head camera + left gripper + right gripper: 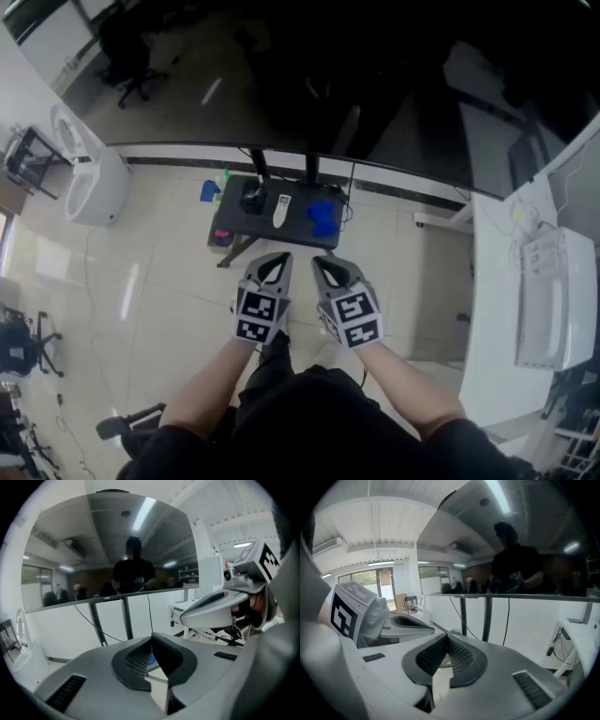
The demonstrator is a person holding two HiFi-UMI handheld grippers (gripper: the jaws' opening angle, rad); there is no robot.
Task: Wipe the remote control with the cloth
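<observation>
A person holds the left hand-held gripper [273, 265] and the right hand-held gripper [327, 268] side by side, both well short of the small dark surface [234, 221] and on its near side. Each one's jaws are pressed together with nothing between them, as the left gripper view [151, 652] and the right gripper view [446, 652] show. The white remote control [282, 210] lies near the middle of that surface, well apart from both tools. The crumpled blue cloth [322, 218] rests on the same surface, just right of the remote. A black object [251, 199] sits at the remote's left. A large dark screen [375, 84] rises beyond the surface's far edge.
</observation>
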